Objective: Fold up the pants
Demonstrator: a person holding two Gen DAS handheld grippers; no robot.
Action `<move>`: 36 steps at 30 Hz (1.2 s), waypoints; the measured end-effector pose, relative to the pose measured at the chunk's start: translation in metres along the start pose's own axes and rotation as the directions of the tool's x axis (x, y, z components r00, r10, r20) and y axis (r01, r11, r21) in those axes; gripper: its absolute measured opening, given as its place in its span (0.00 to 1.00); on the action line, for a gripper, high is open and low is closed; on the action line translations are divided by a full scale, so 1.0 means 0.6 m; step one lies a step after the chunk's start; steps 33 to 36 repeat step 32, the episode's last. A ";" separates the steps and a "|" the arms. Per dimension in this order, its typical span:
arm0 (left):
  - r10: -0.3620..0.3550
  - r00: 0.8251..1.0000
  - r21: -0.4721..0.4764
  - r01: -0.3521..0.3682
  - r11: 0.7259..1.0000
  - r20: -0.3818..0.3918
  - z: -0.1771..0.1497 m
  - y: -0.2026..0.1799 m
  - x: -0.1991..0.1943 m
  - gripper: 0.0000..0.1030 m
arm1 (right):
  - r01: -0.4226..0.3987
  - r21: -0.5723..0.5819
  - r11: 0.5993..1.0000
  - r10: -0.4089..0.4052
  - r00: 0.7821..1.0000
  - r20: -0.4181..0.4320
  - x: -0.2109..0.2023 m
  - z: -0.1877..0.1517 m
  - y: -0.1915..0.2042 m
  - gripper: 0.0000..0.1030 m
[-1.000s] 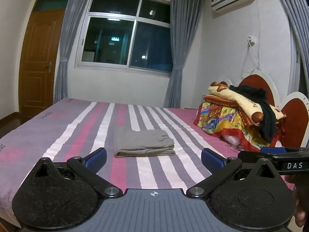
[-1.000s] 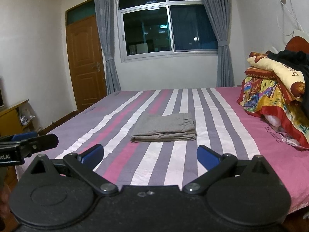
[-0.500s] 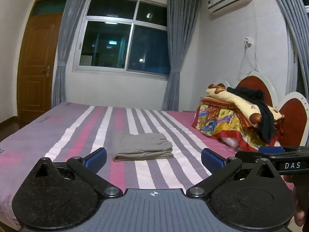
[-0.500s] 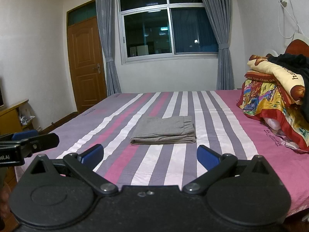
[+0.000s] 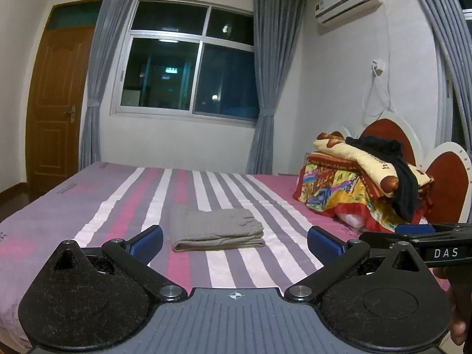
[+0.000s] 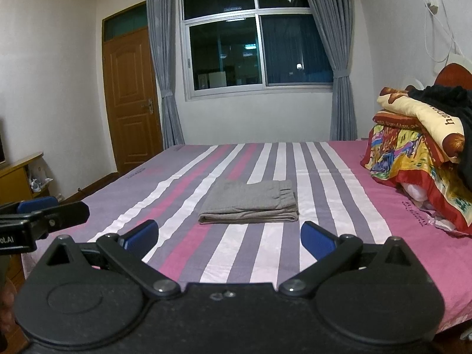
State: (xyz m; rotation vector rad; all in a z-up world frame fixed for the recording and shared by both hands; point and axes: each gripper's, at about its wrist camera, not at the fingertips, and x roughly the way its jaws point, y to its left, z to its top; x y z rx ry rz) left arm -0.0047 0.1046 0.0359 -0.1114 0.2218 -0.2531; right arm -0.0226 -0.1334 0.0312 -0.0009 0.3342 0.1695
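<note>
Grey pants (image 5: 216,230) lie folded into a flat rectangle in the middle of the striped bed (image 5: 88,206); they also show in the right wrist view (image 6: 250,203). My left gripper (image 5: 234,243) is open and empty, held back from the pants near the bed's front edge. My right gripper (image 6: 228,236) is open and empty, also short of the pants. Each gripper shows at the side of the other's view: the right one (image 5: 419,236) and the left one (image 6: 38,212).
A pile of colourful quilts with a black garment on top (image 5: 362,183) sits at the right by the red headboard (image 5: 442,177). A wooden door (image 6: 129,100) and a low cabinet (image 6: 17,174) are at the left. A window (image 6: 256,38) is in the far wall.
Both views have tilted upward a little and drawn slightly back; the pants lie unmoved. Both grippers stay open.
</note>
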 end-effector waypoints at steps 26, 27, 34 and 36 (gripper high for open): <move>-0.008 1.000 0.011 0.007 1.000 0.015 0.000 -0.007 -0.006 1.00 | 0.001 0.001 1.000 -0.001 1.000 0.002 -0.001 -0.002 0.005 1.00; -0.013 1.000 0.016 0.013 1.000 0.022 0.000 -0.008 -0.008 1.00 | 0.003 0.000 1.000 -0.003 1.000 0.004 -0.001 -0.002 0.004 1.00; -0.034 0.999 0.027 0.033 0.999 0.038 0.008 -0.013 -0.013 1.00 | 0.016 0.005 1.000 -0.016 1.000 0.012 -0.002 -0.006 0.011 1.00; -0.034 0.999 0.027 0.033 0.999 0.038 0.008 -0.013 -0.013 1.00 | 0.016 0.005 1.000 -0.016 1.000 0.012 -0.002 -0.006 0.011 1.00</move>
